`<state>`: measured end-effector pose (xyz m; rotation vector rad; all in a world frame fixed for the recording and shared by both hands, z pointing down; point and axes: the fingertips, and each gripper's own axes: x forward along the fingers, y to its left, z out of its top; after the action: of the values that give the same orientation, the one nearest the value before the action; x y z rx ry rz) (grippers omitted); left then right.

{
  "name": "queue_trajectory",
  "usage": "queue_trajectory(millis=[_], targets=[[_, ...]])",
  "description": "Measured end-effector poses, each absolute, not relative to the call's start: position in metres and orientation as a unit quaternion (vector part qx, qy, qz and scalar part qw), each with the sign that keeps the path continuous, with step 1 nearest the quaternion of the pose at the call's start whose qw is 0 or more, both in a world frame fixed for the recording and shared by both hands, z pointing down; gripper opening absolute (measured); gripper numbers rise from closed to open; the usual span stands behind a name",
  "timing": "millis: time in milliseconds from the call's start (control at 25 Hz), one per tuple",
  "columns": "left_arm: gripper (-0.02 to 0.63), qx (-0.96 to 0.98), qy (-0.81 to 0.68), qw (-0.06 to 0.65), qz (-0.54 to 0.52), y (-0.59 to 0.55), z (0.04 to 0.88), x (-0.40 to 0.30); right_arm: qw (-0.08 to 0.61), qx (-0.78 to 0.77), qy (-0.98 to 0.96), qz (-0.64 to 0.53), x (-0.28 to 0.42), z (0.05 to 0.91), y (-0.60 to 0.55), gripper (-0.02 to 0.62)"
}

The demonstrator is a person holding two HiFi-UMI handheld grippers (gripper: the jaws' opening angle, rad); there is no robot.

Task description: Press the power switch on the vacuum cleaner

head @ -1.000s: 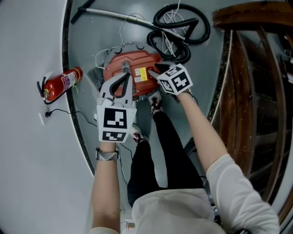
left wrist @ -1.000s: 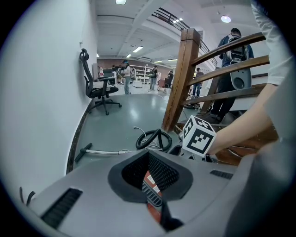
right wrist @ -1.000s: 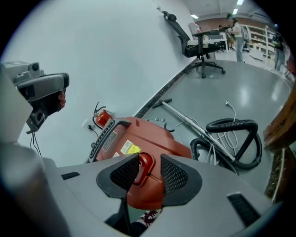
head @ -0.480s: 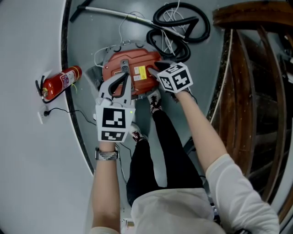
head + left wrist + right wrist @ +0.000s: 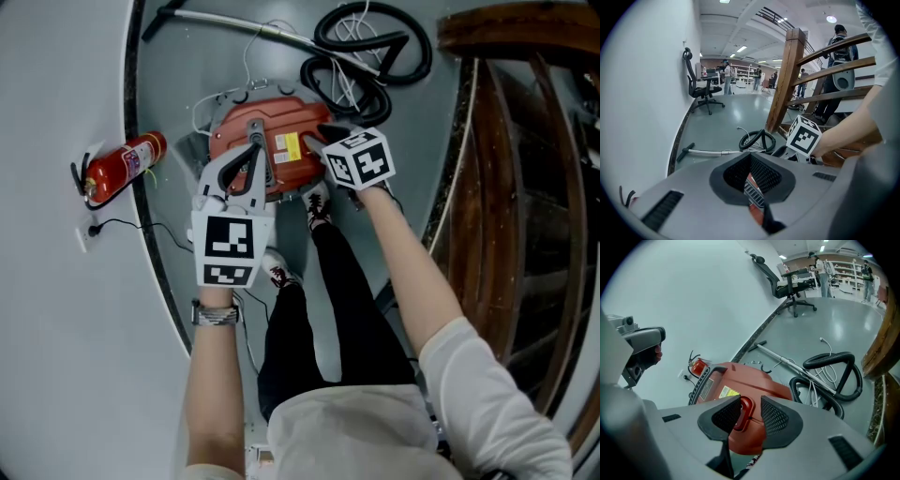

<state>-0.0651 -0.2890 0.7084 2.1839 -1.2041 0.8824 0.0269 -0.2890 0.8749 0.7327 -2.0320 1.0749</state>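
A red canister vacuum cleaner (image 5: 286,127) lies on the grey floor ahead of the person's feet. In the right gripper view its round red switch (image 5: 745,409) shows in the narrow gap between the jaws of my right gripper (image 5: 751,411), which is open and hovers just over the casing (image 5: 740,376). In the head view the right gripper (image 5: 317,139) is over the vacuum's right side. My left gripper (image 5: 251,150) is shut over the vacuum's grey handle (image 5: 253,131), holding nothing that I can see. Its pads meet in the left gripper view (image 5: 751,157).
A black hose (image 5: 370,56) with white cable and a metal wand (image 5: 244,28) lie beyond the vacuum. A red fire extinguisher (image 5: 117,169) and a wall socket (image 5: 89,234) sit at the curved wall on the left. A wooden stair railing (image 5: 506,141) runs along the right.
The left gripper has crept slightly forward and left over the vacuum. The right gripper has stayed in place over the casing.
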Motion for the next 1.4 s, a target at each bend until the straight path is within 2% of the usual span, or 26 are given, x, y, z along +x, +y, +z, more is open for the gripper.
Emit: queue_trajectory(millis=[640,920,1400], targets=[[-0.002,0.798,-0.437,0.252,0.330,-0.288,0.717,-0.063,0.361,0.300,-0.782,0.409,0.027,0.875,-0.290,0.144],[-0.002,0.796,-0.438,0.251,0.333,-0.287,0.718,-0.065,0.343,0.320,-0.775,0.424,0.031,0.876,-0.293,0.112],[-0.002,0.796,-0.440,0.249,0.334,-0.282,0.717,-0.063,0.349,0.319,-0.777,0.416,0.031,0.876,-0.292,0.110]])
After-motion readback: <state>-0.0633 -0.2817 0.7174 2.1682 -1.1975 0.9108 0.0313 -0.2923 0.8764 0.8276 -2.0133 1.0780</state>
